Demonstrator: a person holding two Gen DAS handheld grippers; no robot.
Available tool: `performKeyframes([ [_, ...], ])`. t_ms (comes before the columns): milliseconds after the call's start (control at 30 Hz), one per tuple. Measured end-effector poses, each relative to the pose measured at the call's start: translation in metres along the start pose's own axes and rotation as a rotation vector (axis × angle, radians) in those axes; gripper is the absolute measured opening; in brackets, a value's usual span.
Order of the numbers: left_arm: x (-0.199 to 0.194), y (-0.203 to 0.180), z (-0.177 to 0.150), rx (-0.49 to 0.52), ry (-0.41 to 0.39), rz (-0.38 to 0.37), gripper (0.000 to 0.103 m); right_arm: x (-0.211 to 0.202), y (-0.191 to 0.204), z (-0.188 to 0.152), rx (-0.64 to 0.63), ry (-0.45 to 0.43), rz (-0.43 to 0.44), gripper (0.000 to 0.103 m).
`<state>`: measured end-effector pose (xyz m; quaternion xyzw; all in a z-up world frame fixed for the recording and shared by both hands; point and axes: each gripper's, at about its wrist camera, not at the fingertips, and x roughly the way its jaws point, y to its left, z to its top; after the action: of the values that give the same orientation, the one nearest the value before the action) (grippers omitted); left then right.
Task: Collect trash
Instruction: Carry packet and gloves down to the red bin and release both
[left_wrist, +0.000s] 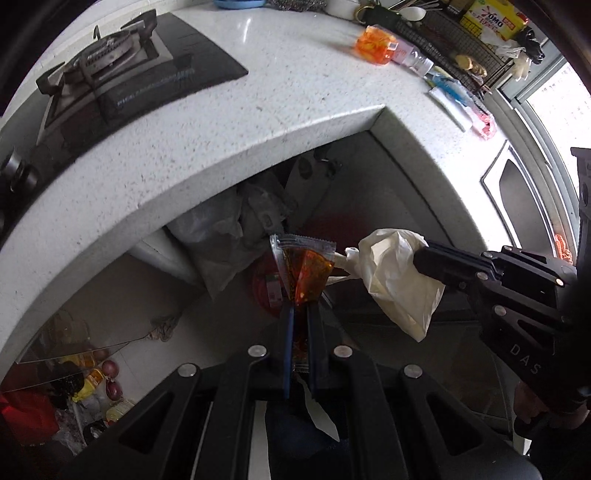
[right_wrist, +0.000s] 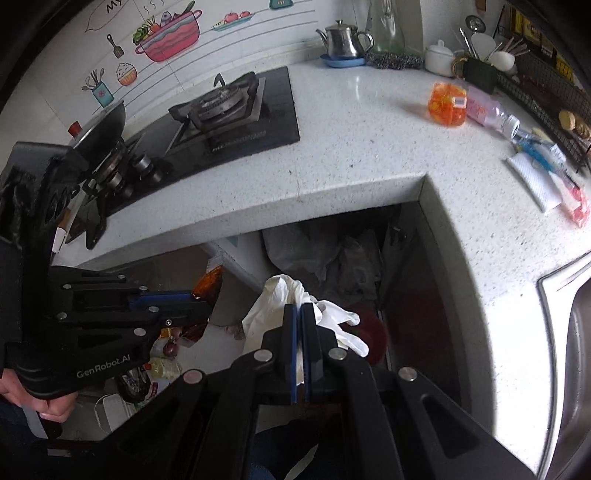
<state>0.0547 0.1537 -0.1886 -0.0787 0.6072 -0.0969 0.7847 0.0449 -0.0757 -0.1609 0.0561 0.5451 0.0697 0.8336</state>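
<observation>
Left gripper (left_wrist: 300, 314) is pinched narrow on a clear sauce packet (left_wrist: 303, 273) w/ red-orange oily stuff inside; the packet's lower end is hidden between the fingers, its top sticks up past the tips. In the right wrist view only an orange corner of it shows beyond the left gripper (right_wrist: 207, 301).

Right gripper (right_wrist: 299, 314) is clamped tight on a white plastic glove (right_wrist: 280, 306), crumpled; part of it bunches on the left side of the fingers, glove fingers poke out right. From the left wrist view the right gripper (left_wrist: 419, 260) tip is buried in the glove (left_wrist: 399, 273), so the jaw gap can't be seen there. Glove and packet sit just beside each other, both held in the air in front of the countertop (left_wrist: 258, 110) corner, above the dark space under it.

Under the counter: something red and round (left_wrist: 267, 291) sits behind the packet, mostly blocked and in shadow, can't tell what it is. Grey plastic bags (left_wrist: 229, 221) are bunched further back, hard to make out.

On the counter, well apart from the grippers: an orange container (right_wrist: 447, 105), a bottle (right_wrist: 491, 114) lying down, wrappers (right_wrist: 546, 166) near the right edge, blurred. Stove (right_wrist: 221, 110) at left, kettle (right_wrist: 343, 38) at back. Sink (right_wrist: 576, 350) is cut off by the frame at right.
</observation>
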Motion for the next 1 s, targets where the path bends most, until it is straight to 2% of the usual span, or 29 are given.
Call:
performKeyframes([
  [200,0.078,0.017,-0.015,-0.039,0.057,-0.011,0.005,0.07,-0.019,-0.024,0.0,0.052,-0.009,0.002],
  [367,0.145,0.022,-0.024,-0.037,0.081,0.013,0.005,0.14,-0.049,-0.043,0.039,0.112,-0.001,0.002],
  [533,0.198,0.029,-0.031,-0.049,0.113,0.025,0.005,0.2,-0.072,-0.059,0.044,0.135,0.009,0.002],
  [667,0.226,0.034,-0.036,-0.055,0.145,0.044,0.005,0.235,-0.088,-0.068,0.025,0.15,0.026,0.002],
  [833,0.238,0.041,-0.038,-0.08,0.16,0.065,0.005,0.26,-0.09,-0.077,-0.026,0.193,0.013,0.003],
  [867,0.24,0.04,-0.038,-0.081,0.162,0.07,0.005,0.26,-0.09,-0.077,-0.035,0.195,-0.004,0.007],
  [933,0.24,0.039,-0.039,-0.077,0.166,0.074,0.005,0.255,-0.091,-0.081,-0.037,0.178,-0.007,0.028],
  [967,0.242,0.038,-0.038,-0.071,0.167,0.077,0.005,0.251,-0.092,-0.083,-0.034,0.162,-0.007,0.054],
  [1000,0.241,0.037,-0.037,-0.065,0.168,0.082,0.005,0.247,-0.092,-0.084,-0.031,0.139,-0.009,0.074],
])
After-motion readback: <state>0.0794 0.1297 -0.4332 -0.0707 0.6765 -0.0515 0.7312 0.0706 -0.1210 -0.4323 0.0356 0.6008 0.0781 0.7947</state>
